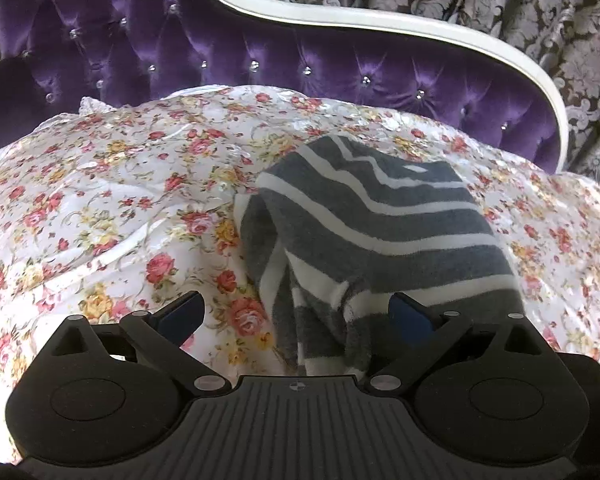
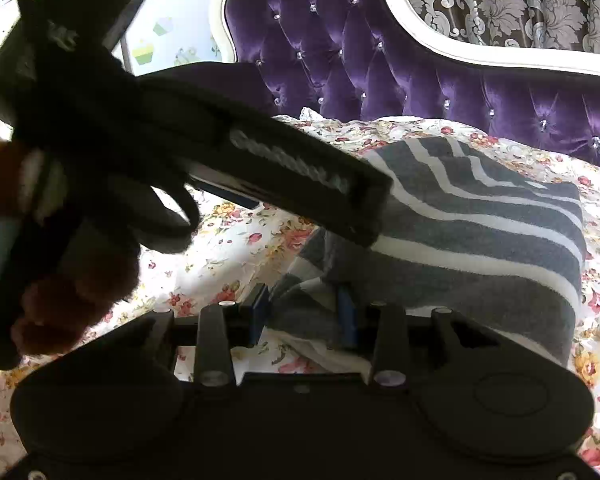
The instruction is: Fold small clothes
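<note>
A grey garment with white stripes [image 1: 380, 220] lies partly folded on the floral bedspread [image 1: 100, 200]. My left gripper [image 1: 296, 316] is open, its blue-padded fingers [image 1: 180, 314] wide apart; the garment's near bunched edge hangs between them, nearer the right finger. In the right wrist view the same garment [image 2: 480, 232] lies ahead. My right gripper [image 2: 302, 316] has its blue pads [image 2: 346, 318] close on a bunched near edge of the garment. The left gripper's black body [image 2: 220, 160] and the hand holding it cross the upper left of that view.
A purple tufted headboard [image 1: 260, 52] with a white frame [image 1: 420, 30] stands behind the bed, with patterned curtains [image 1: 500, 0] beyond. The bedspread extends to the left and right of the garment.
</note>
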A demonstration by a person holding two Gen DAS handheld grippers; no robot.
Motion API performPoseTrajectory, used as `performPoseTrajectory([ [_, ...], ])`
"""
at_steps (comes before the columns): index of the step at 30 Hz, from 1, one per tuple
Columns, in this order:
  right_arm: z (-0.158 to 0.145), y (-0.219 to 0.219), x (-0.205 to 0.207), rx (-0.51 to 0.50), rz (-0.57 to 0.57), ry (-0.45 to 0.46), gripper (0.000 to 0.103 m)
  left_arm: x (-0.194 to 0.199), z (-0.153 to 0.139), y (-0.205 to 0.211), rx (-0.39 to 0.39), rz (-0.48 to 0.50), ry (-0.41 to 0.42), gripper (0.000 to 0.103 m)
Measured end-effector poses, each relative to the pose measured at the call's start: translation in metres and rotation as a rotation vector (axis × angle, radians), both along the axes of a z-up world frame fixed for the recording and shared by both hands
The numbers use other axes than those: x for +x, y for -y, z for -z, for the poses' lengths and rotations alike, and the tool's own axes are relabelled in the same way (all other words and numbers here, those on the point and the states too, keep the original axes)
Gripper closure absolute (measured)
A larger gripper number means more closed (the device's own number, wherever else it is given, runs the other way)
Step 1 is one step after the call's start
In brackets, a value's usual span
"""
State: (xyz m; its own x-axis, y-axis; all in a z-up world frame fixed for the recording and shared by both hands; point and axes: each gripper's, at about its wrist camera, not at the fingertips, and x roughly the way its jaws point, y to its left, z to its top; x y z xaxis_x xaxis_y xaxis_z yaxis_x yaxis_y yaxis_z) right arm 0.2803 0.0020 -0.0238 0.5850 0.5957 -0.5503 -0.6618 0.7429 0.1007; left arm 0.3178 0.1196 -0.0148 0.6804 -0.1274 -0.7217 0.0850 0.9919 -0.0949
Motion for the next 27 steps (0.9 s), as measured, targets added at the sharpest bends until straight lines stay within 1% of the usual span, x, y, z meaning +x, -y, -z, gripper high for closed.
performPoseTrajectory([
  [1,-0.001,0.0,-0.001,-0.002,-0.005,0.006,0.054,0.001,0.001,0.0,-0.003,0.003,-0.003,0.013],
  [2,-0.001,0.0,-0.002,-0.005,-0.009,0.011,0.053,0.003,0.003,0.0,-0.01,0.01,-0.015,0.017],
  [6,-0.001,0.001,-0.005,-0.003,-0.016,0.013,0.053,0.009,0.013,-0.003,-0.041,0.0,-0.062,0.018],
  [11,-0.007,0.009,-0.01,0.003,-0.012,0.012,0.052,0.009,0.023,-0.023,-0.173,-0.025,-0.098,0.018],
  [12,-0.009,0.012,-0.012,0.007,-0.008,0.011,0.052,0.009,0.023,-0.025,-0.182,-0.025,-0.095,0.018],
  [13,-0.01,0.016,-0.013,0.012,-0.002,0.009,0.052,0.008,0.023,-0.025,-0.172,-0.025,-0.096,0.018],
  [16,-0.018,0.031,-0.018,0.035,0.026,0.002,0.045,0.005,0.022,-0.023,-0.142,-0.023,-0.093,0.018],
  [20,-0.032,0.059,-0.02,0.068,0.093,0.003,0.042,0.003,0.022,-0.024,-0.142,-0.027,-0.094,0.017],
  [21,-0.034,0.065,-0.019,0.073,0.111,0.005,0.04,0.003,0.022,-0.025,-0.146,-0.029,-0.095,0.018],
  [22,-0.037,0.071,-0.017,0.082,0.133,0.008,0.034,0.004,0.023,-0.026,-0.149,-0.031,-0.097,0.017],
  [23,-0.039,0.079,-0.013,0.093,0.161,0.01,0.03,0.004,0.023,-0.026,-0.151,-0.032,-0.098,0.017],
  [27,-0.044,0.099,0.014,0.132,0.261,-0.015,0.029,0.003,0.023,-0.026,-0.154,-0.037,-0.097,0.017],
])
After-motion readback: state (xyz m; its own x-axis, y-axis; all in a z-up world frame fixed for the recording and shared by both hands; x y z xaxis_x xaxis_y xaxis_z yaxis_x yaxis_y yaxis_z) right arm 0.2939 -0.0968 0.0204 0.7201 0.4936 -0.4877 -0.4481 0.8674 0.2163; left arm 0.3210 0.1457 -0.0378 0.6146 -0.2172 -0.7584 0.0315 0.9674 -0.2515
